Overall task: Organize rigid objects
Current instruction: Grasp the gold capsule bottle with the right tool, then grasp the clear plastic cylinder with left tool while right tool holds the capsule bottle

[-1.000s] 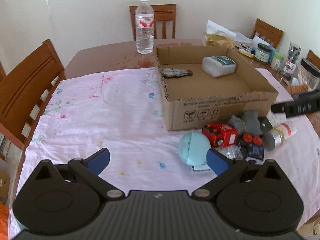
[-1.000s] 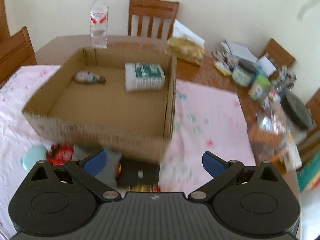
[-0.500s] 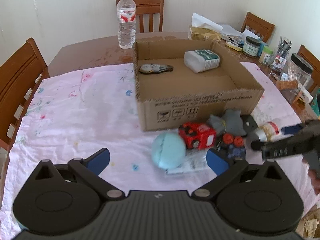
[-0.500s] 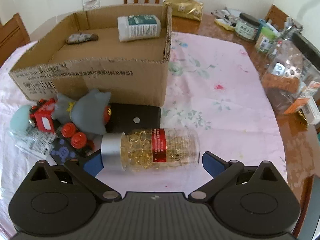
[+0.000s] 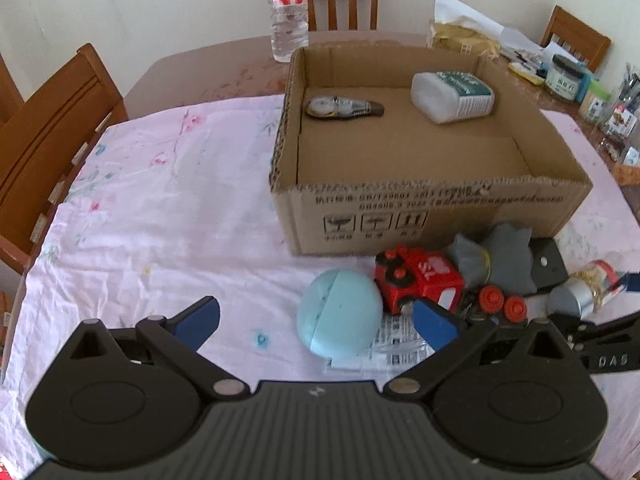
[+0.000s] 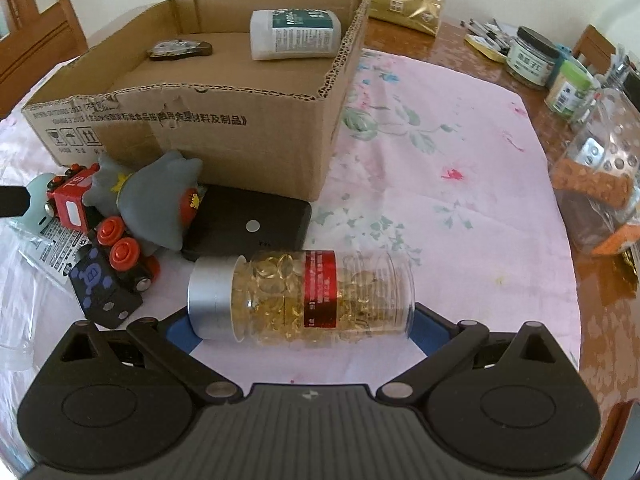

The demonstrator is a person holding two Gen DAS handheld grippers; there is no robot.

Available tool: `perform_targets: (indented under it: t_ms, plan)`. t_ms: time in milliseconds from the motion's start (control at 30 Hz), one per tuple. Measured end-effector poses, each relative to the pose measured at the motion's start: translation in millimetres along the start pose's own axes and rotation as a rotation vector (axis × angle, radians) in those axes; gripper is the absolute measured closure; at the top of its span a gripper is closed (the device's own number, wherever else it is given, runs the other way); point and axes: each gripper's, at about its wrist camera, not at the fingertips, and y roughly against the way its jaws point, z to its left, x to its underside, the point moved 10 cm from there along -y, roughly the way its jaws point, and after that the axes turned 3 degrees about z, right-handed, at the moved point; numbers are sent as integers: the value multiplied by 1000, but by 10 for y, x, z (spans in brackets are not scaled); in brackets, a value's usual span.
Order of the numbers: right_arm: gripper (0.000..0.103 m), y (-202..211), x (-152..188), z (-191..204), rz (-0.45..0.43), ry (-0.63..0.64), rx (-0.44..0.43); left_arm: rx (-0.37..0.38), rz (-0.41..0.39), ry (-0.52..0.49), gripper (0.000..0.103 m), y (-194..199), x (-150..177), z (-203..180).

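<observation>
A clear capsule bottle (image 6: pixel 300 294) with a silver cap and red label lies on its side between the open fingers of my right gripper (image 6: pixel 298 330); it also shows in the left wrist view (image 5: pixel 580 292). My left gripper (image 5: pixel 316 320) is open, with a pale blue ball (image 5: pixel 338 316) between its fingers. A red toy truck (image 5: pixel 420 282), a grey plush toy (image 6: pixel 156 204), a black case (image 6: pixel 252 224) and a black die (image 6: pixel 102 292) lie in front of the cardboard box (image 5: pixel 432 204). The box holds a white bottle (image 5: pixel 454 96) and a dark flat object (image 5: pixel 344 107).
A water bottle (image 5: pixel 287 12) stands behind the box. Jars and clutter (image 6: pixel 560 72) crowd the right side of the table. A plastic-wrapped pack (image 5: pixel 396 344) lies under the ball. Wooden chairs (image 5: pixel 52 128) stand at the left and far side.
My right gripper has dropped down from over the box and closed in on the capsule bottle, which now lies between its fingers. My left gripper has moved nearer to the blue ball.
</observation>
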Motion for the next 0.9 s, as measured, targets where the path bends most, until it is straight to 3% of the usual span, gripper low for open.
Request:
perform_targets:
  t_ms: [100, 233, 533, 900]
  plan:
    - [0, -4, -15, 3, -2, 22, -11, -9, 16, 6, 1, 49, 92, -16]
    - [0, -10, -27, 8, -9, 45, -23, 40, 20, 16, 1, 159, 214, -110]
    - [0, -4, -37, 10, -34, 50, -27, 102, 56, -76, 1, 312, 602, -349]
    - [0, 22, -23, 16, -74, 33, -18, 75, 92, -25, 1, 353, 882, -47]
